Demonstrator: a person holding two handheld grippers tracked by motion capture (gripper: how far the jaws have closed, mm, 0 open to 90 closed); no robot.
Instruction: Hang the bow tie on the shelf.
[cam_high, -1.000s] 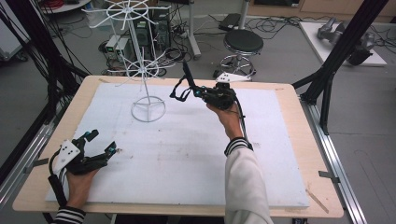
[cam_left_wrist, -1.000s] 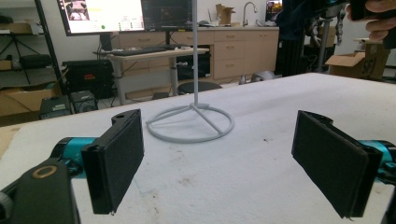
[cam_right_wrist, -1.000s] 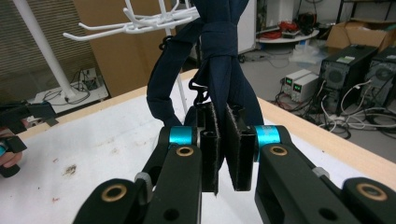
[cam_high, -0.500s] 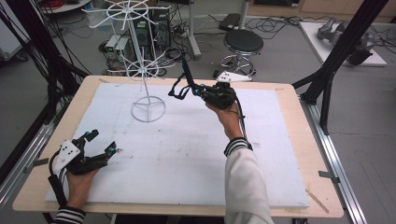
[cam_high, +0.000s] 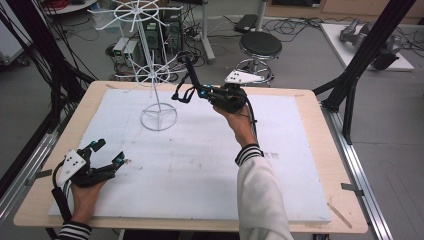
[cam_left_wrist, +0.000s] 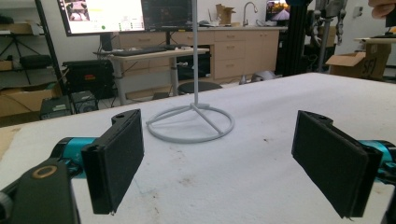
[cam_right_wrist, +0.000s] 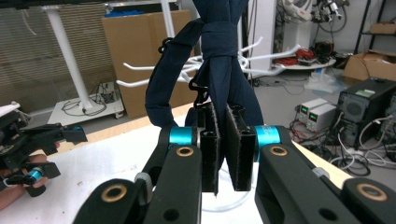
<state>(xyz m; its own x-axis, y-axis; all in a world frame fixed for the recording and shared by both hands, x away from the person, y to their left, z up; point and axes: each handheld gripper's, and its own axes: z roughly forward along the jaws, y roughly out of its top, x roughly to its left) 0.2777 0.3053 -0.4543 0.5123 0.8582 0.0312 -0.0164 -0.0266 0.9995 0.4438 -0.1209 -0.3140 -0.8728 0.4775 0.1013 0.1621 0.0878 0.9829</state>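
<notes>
A white wire rack (cam_high: 152, 75) with hooked arms stands on its ring base (cam_left_wrist: 190, 123) at the back left of the white mat (cam_high: 200, 165). Just right of the rack, raised above the mat, my right gripper (cam_high: 197, 92) is shut on a dark blue fabric strap (cam_high: 191, 75). The strap sticks up from the jaws, and a loop of it hangs beside them. In the right gripper view, the pads (cam_right_wrist: 240, 140) pinch the strap (cam_right_wrist: 224, 70) with the rack's white hooks (cam_right_wrist: 271, 56) right behind it. My left gripper (cam_high: 111, 151) rests on the mat's near left, open and empty (cam_left_wrist: 217, 154).
The mat lies on a wooden table (cam_high: 320, 130). Black frame posts (cam_high: 360, 60) stand at the table's left and right. A black stool (cam_high: 260, 47) and computer boxes (cam_high: 125, 50) sit on the floor behind the far edge.
My right gripper has risen a little and shifted left toward the rack, carrying the strap. The left gripper has stayed where it was.
</notes>
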